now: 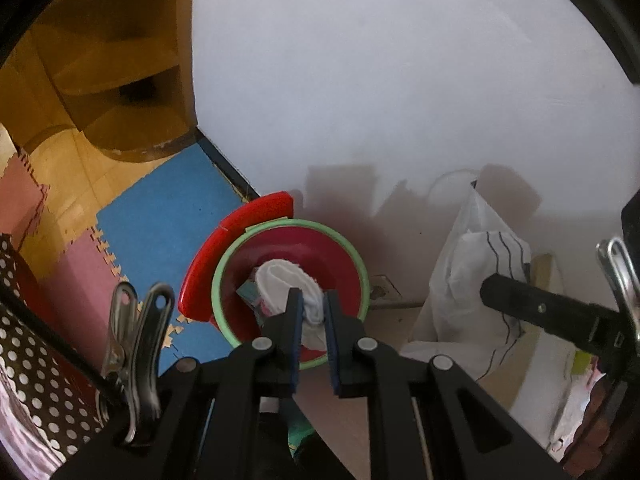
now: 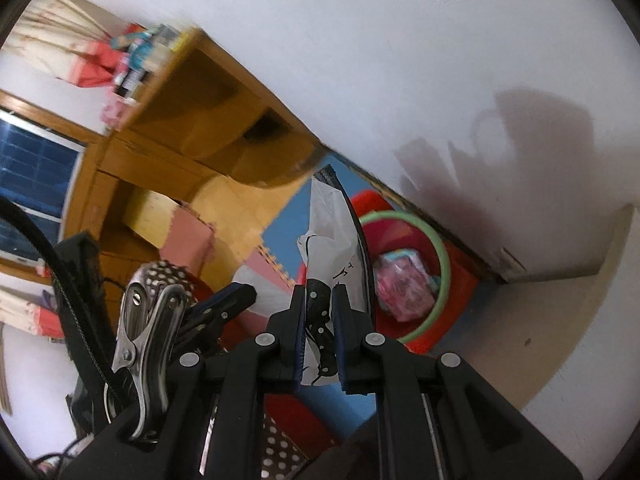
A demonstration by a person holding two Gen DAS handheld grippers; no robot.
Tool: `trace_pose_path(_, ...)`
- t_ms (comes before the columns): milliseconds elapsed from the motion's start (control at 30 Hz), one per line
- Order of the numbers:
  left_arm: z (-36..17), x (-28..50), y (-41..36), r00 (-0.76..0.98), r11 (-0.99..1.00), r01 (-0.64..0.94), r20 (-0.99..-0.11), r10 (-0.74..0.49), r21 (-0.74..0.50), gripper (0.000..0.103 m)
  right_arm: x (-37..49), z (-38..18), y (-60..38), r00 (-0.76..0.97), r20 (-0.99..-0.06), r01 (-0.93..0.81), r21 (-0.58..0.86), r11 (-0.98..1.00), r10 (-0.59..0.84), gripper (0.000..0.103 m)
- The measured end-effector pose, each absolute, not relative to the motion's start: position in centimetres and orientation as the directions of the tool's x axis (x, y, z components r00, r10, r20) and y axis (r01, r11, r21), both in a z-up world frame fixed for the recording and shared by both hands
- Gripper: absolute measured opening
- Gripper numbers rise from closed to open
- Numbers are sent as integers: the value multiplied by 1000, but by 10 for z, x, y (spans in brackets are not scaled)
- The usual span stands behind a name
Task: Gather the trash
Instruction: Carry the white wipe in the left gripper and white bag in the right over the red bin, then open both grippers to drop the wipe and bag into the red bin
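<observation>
- White crumpled tissue (image 1: 310, 306) pinched in left gripper (image 1: 311, 312), above red bin (image 1: 352, 264) by the wall.
- White plastic bag (image 2: 330, 240) clamped in right gripper (image 2: 319, 320).
- Risk: tissue landing outside bin rim if released off-centre.

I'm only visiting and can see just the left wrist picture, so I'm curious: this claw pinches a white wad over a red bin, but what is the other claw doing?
Observer: The right gripper is shut on a white plastic bag with black markings.
Visitor: Is anything already in the bin?
Observer: In the right wrist view the bin holds a pink wrapped packet.
Visitor: What else is around?
Observer: A window shows beside the wooden shelf.
</observation>
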State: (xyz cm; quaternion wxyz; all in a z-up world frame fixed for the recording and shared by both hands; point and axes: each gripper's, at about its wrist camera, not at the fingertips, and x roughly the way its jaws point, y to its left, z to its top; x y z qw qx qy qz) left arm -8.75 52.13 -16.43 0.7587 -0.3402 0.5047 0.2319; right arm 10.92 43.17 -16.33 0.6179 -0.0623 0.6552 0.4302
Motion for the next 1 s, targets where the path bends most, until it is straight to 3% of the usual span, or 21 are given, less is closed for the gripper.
trace_pose_path(533, -259, -92, 534, 324, 554, -787, -946, -5, -273, 11, 111, -241, 465, -277, -908, -626, 418, 658, 314, 14)
trace_pose_path(767, -296, -91, 533, 317, 519, -810, -948, -5, -273, 11, 97, -294, 509, -262, -953, -772, 303, 559, 155, 14)
trace_pose_path(1000, -331, -99, 535, 309, 489, -825, -951, -29, -283, 11, 93, -345, 515, -299, -952, -779, 284, 560, 66, 14)
